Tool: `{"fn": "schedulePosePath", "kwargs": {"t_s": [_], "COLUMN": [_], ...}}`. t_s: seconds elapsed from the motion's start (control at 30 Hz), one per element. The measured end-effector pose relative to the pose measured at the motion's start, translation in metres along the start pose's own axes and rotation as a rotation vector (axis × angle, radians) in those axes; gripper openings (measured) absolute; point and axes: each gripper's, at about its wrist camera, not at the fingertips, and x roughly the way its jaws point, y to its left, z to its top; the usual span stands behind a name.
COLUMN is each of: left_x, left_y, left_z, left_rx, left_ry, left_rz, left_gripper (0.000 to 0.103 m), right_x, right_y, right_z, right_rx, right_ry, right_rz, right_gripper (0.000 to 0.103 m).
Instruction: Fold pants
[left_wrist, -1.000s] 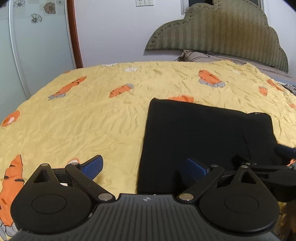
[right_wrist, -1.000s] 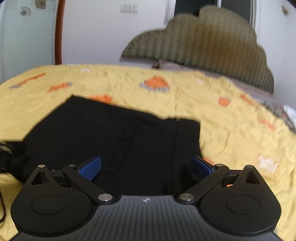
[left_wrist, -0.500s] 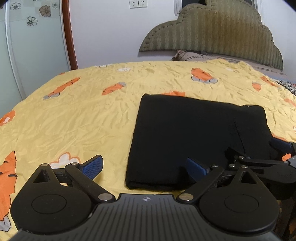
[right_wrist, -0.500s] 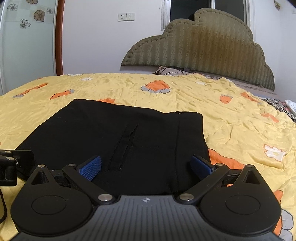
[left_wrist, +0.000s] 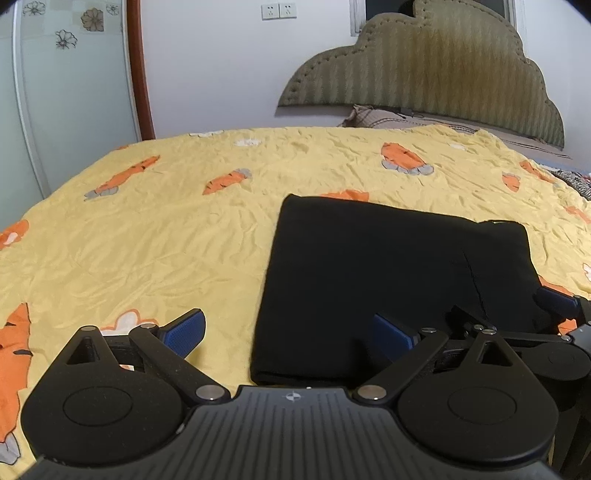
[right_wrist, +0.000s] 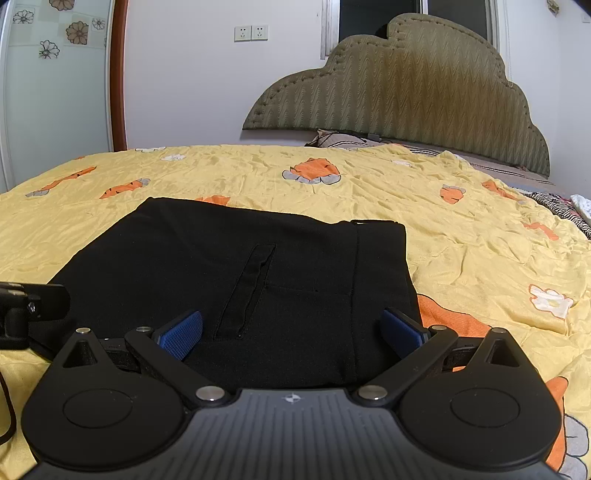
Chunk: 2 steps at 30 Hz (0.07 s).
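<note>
Both tongs gape wide and empty: left tongs (left_wrist: 288, 334), right tongs (right_wrist: 291, 332). Black pants (right_wrist: 236, 273) lie folded into a flat rectangle on the bed (right_wrist: 480, 236), under the right tongs. Probably finished; any last touch should press flat, not drag.

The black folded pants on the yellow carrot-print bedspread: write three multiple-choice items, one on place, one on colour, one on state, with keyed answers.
1. Where do the black folded pants lie?
A on the yellow carrot-print bedspread
B on a chair
C on the floor

2. What colour are the pads on the tongs?
A red
B blue
C green

3. How stand the right tongs?
A shut on the pants
B open, holding nothing
C shut on a sock

Answers: 1 A, bedspread shows all around them; 2 B, blue pads show; 3 B, pads stand wide apart.
</note>
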Motion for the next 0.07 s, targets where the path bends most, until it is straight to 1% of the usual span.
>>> {"fn": "schedulePosePath", "kwargs": {"t_s": [0.07], "left_x": [-0.0024], "left_y": [0.0011], "left_z": [0.0007], "left_rx": [0.009], "left_ry": [-0.011], "left_rz": [0.005], "left_gripper": [0.099], "right_x": [0.0000], "right_y": [0.0000], "right_z": [0.0000], "right_rx": [0.000], "right_ry": [0.000], "right_rz": [0.000], "right_gripper": [0.103]}}
